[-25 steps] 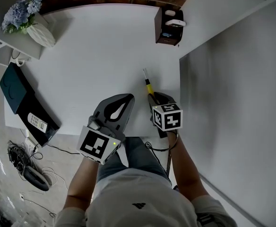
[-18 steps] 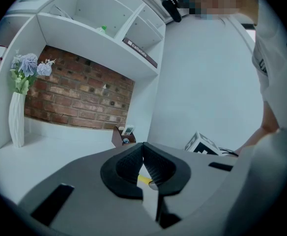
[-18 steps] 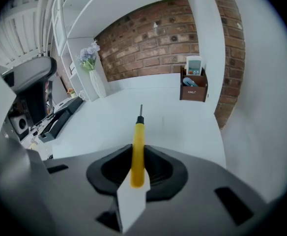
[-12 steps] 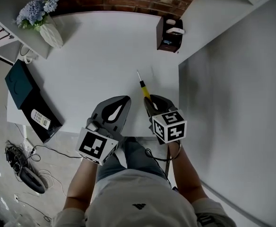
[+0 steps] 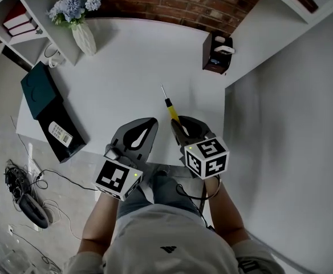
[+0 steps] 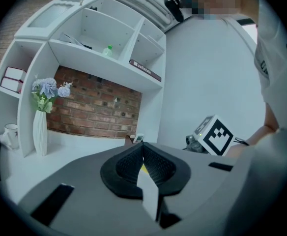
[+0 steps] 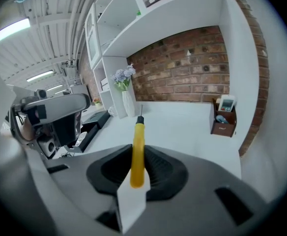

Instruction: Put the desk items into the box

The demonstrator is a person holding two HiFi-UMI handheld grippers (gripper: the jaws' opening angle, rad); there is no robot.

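1. Progress: the screwdriver (image 7: pixel 138 141) is clamped between the jaws of the right gripper (image 5: pixel 178 125). The yellow handle sits in the pads and the metal tip pokes out well ahead of them. It looks lifted clear of the worktop (image 5: pixel 126 67), so I'd call the pickup done and the drop-off not yet done.
2. The box (image 7: pixel 223 128) is well ahead of the right jaws and off to their right, against the brick wall. It already has a white gadget and something blue in it, so part of the job seems done.
3. The left gripper (image 6: pixel 143 154) has its jaws pressed together with nothing in them. It's just beside the right one.
4. What's left: get the screwdriver into the box. I can't spot other loose items on the worktop ahead of the jaws.
5. Writing: a book spine on the shelf above reads something like "callaitalia". A black thing off to the left has a barcode label that's too small to read.
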